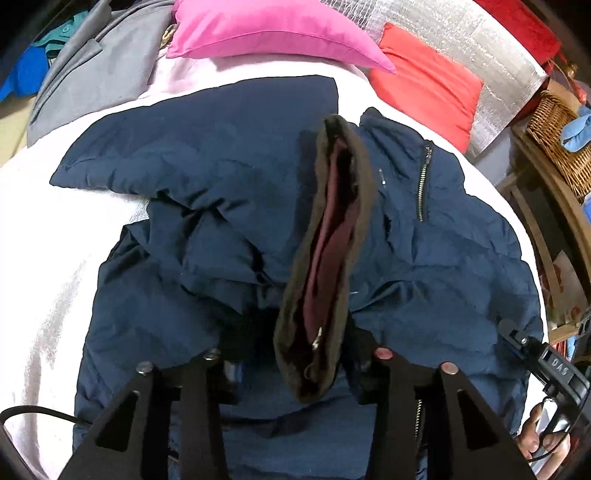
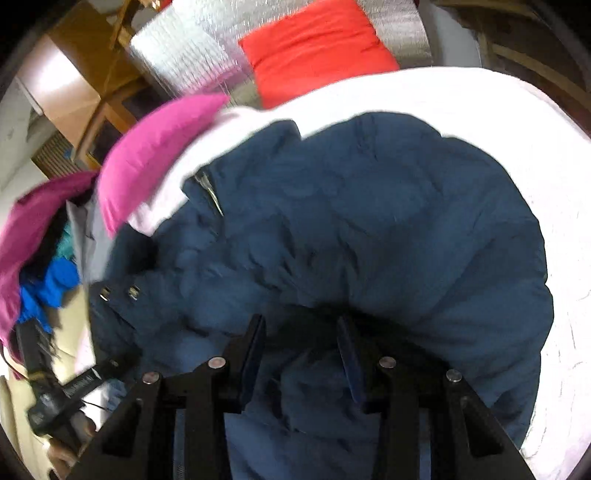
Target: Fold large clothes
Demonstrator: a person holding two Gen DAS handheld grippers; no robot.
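Left wrist view has the navy puffer jacket [image 1: 424,266] spread across a bed under a white sheet [image 1: 48,295], with a pink pillow [image 1: 273,33] and a red pillow [image 1: 428,81] up at the head. Standing out of the middle is the dark collar [image 1: 328,258], lifted into a tall ridge with its maroon lining showing. It rises right out of the left gripper [image 1: 295,369], jaws part open around the lower end, so I'd say that's what's holding it up, though the pads are buried in fabric and I can't see the actual pinch. Probably raised to keep the neck end under control while the body gets folded.

From the right wrist view, which is blurry, the right gripper [image 2: 303,354] has its jaws part way open with puffy jacket fabric bulging between them; whether it's actually squeezing I can't tell. It sits low over the jacket's side, likely to gather that half. A sleeve lies off to one side.
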